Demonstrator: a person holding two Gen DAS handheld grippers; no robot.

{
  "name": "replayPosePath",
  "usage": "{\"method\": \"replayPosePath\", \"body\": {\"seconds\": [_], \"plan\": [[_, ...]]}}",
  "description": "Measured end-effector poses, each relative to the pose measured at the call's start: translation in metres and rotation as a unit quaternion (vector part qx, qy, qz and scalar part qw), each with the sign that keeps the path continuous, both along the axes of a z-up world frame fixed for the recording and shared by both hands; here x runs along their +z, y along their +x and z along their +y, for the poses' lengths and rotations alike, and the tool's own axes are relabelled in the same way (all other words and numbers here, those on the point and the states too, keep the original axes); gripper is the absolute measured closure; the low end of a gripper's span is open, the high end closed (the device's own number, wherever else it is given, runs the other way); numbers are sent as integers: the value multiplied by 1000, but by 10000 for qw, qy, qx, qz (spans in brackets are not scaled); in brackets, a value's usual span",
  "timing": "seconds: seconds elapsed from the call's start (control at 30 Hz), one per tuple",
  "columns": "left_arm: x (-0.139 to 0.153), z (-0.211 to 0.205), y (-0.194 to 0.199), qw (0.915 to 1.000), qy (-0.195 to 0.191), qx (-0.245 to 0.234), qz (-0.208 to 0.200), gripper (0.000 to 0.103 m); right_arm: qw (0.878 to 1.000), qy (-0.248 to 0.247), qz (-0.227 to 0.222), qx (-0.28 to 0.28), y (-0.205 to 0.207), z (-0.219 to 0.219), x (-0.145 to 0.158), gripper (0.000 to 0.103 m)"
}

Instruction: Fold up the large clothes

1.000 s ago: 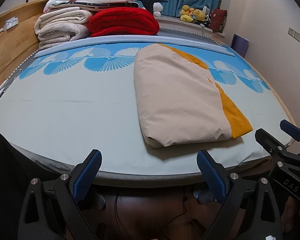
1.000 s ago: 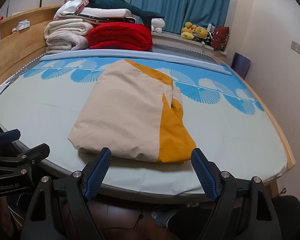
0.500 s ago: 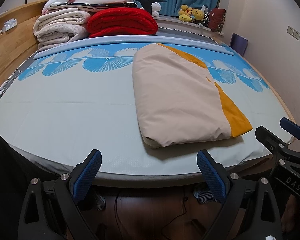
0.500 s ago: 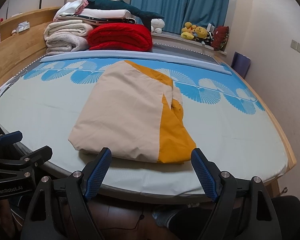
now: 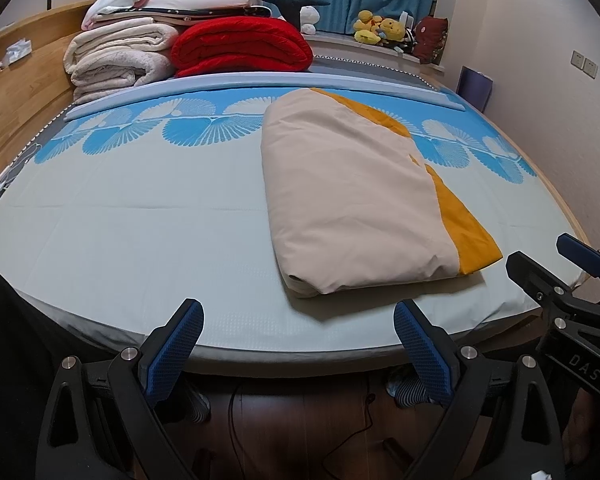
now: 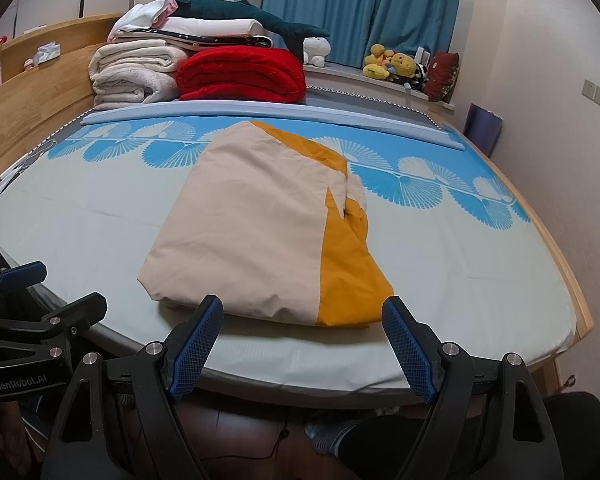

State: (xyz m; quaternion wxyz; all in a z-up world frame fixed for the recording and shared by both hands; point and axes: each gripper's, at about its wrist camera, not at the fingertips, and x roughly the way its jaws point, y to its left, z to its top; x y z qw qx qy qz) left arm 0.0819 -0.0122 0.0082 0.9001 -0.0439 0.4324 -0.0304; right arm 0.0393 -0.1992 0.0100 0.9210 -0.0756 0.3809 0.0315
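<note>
A folded beige and orange cloth [image 5: 352, 196] lies flat on the bed [image 5: 140, 216], its beige side up and an orange strip along its right edge. It also shows in the right wrist view [image 6: 260, 232]. My left gripper [image 5: 298, 356] is open and empty at the bed's near edge, to the left of the cloth's near corner. My right gripper [image 6: 300, 344] is open and empty just in front of the cloth's near edge. Neither touches the cloth. The right gripper also shows at the right of the left wrist view [image 5: 556, 272].
Folded white blankets [image 6: 136, 72] and a red blanket [image 6: 240, 74] are stacked at the head of the bed. A wooden headboard [image 6: 28, 100] runs along the left. Stuffed toys [image 6: 392, 66] sit on the window ledge. A wall stands on the right.
Both grippers have stayed open and nearly still. The cloth has not moved. The views have shifted only slightly.
</note>
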Motion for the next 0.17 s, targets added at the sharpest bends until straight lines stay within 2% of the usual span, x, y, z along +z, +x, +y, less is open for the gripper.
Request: {"method": "replayPosePath", "body": {"seconds": [0.17], "plan": [[0,-3,1,10000,26,-31,-4,8,10000,13,-9,1,0,0,1,21]]}}
